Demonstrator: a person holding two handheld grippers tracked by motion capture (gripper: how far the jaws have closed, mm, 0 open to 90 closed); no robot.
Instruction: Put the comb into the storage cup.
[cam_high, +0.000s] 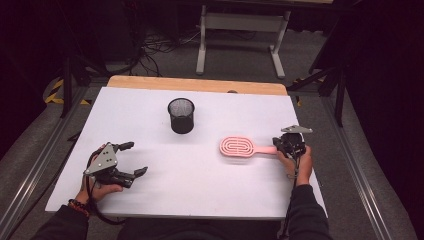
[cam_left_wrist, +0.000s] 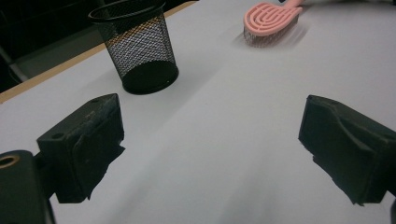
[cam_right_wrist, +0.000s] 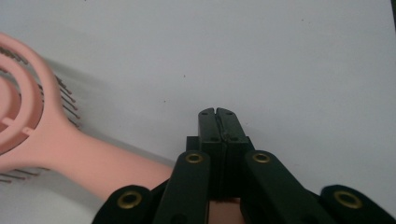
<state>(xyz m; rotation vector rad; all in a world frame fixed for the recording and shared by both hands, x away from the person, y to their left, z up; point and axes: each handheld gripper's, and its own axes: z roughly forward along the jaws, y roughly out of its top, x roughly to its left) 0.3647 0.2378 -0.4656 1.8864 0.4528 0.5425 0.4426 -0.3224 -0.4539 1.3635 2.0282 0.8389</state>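
The hairbrush (cam_high: 239, 147) lies flat on the white desk (cam_high: 200, 190), right of the middle, its oval pink head pointing toward the black mesh cup (cam_high: 181, 115) and its handle running out to our right gripper (cam_high: 289, 144). In the right gripper view the fingers (cam_right_wrist: 217, 122) look pressed together at their tips, with the pink handle (cam_right_wrist: 98, 163) passing under their base and a sliver of pink between them lower down, so we judge that they pinch the handle's end. Our left gripper (cam_high: 134, 159) rests near the desk's front left corner, its 2 fingers (cam_left_wrist: 81, 144) spread wide over bare desk, holding nothing.

We judge the brush light and stiff: moulded plastic, smooth and a little slippery, with curved open slots through the head and thin bristles (cam_left_wrist: 261, 39) underneath that would bend if pressed. The handle is the sound place to take hold, being narrow, solid and even; held at the very end, though, the head may droop or swing. The cup is rigid wire mesh, round, open-topped, slightly tapered, and stands upright well apart from the brush.
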